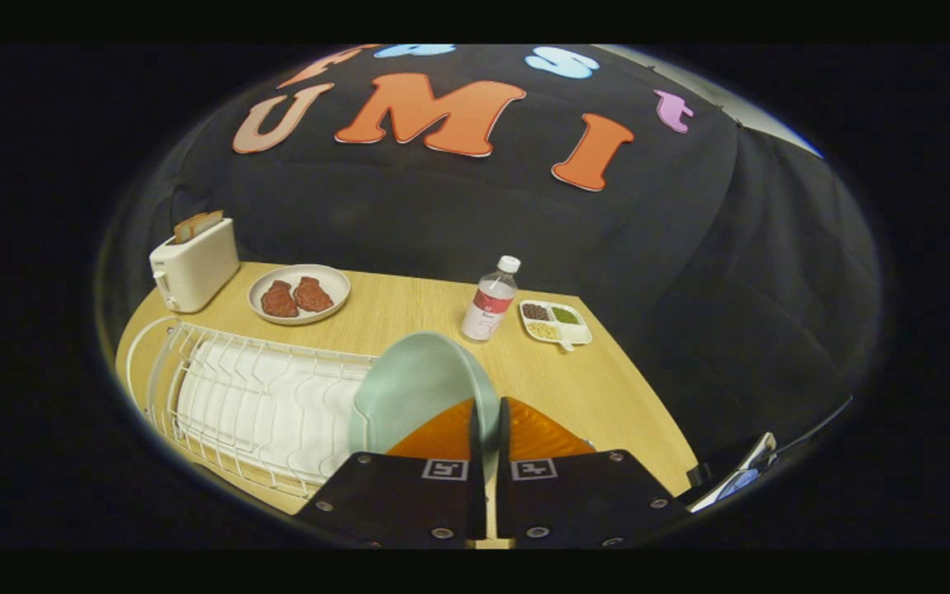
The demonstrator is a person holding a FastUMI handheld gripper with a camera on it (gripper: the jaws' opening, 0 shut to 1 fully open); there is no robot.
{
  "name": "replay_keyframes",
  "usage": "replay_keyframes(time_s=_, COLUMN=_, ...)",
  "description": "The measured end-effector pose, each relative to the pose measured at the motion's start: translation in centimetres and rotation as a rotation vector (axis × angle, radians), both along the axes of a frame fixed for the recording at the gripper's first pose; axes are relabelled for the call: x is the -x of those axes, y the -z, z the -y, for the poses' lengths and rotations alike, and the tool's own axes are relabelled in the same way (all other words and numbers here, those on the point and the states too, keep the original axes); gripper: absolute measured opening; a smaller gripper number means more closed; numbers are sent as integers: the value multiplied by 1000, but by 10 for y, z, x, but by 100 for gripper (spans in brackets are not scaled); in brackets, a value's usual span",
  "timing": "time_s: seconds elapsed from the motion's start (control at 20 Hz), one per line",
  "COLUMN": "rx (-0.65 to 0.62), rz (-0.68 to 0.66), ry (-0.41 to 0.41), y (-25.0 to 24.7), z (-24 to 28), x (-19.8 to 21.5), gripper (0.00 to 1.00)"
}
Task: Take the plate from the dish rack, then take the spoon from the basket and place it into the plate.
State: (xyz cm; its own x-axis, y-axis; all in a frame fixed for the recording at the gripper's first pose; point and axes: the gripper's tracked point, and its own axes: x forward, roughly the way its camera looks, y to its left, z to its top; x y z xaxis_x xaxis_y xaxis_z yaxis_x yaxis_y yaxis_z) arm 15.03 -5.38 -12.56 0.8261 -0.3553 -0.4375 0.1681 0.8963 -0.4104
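The plate (413, 388), pale green and on edge, is pinched at its rim between my gripper (487, 429) fingers just right of the dish rack (252, 396), so I should lift straight, keeping it clear of the wires.

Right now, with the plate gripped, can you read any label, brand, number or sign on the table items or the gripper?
Bottle: red label, print too small and blurred to read.
Toaster: small mark near its lever, too small to read.
Gripper, shut on the green plate: two black-and-white square markers behind the fingers, patterns, not words.
Divided dish, meat plate, dish rack: no text.
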Motion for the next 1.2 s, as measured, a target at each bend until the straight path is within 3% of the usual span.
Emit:
replay_keyframes(time_s=0.15, rx=38, rz=15, ry=5, y=-9, z=-4, x=-4, gripper=1)
replay_keyframes(time_s=0.65, rx=152, rz=30, ry=-2, y=-23, z=-15, x=-7, gripper=0)
replay_keyframes(time_s=0.85, rx=256, rz=82, ry=-3, y=-47, z=-17, x=-9, gripper=0)
replay_keyframes(time_s=1.2, rx=177, rz=125, ry=27, y=-81, z=-18, x=11, gripper=1)
